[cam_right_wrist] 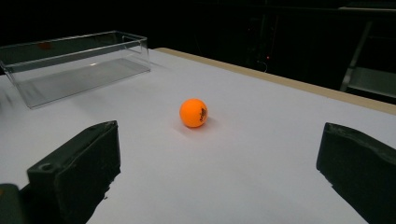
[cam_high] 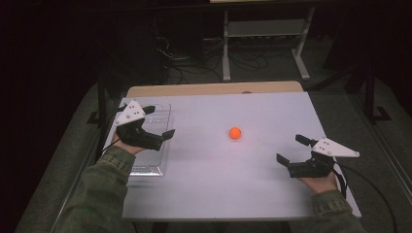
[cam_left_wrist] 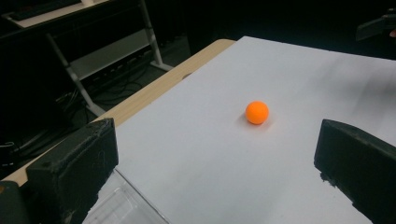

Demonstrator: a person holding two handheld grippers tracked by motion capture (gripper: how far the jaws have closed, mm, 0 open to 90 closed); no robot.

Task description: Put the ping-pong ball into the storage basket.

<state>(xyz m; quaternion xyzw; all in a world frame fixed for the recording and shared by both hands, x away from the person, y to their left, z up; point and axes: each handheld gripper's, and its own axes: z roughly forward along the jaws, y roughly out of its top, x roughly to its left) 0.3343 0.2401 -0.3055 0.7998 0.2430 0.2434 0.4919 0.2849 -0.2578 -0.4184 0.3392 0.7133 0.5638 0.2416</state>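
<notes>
**Orange ball alone at mid-surface, both tongs spread wide**

A small, smooth orange ball (cam_high: 235, 132), round and matte like a table-tennis ball, sits near the middle of the flat white surface (cam_high: 218, 179). In the right gripper view a dark printed mark shows on its side. A pale wooden edge runs along the far side of the white top.

The left tongs (cam_high: 160, 124) hover over a clear plastic tray (cam_high: 163, 109), a shallow rectangular box with thin transparent walls, at the left of the surface. Their jaws stand wide apart and hold nothing; the ball lies well apart from them, to their right.

The right tongs (cam_high: 290, 148) are at the right side of the surface, jaws likewise spread and empty, with the ball well apart to their left. Both pairs of jaws are blocky, black and rough-edged, each topped by a grey three-cornered plate.
</notes>
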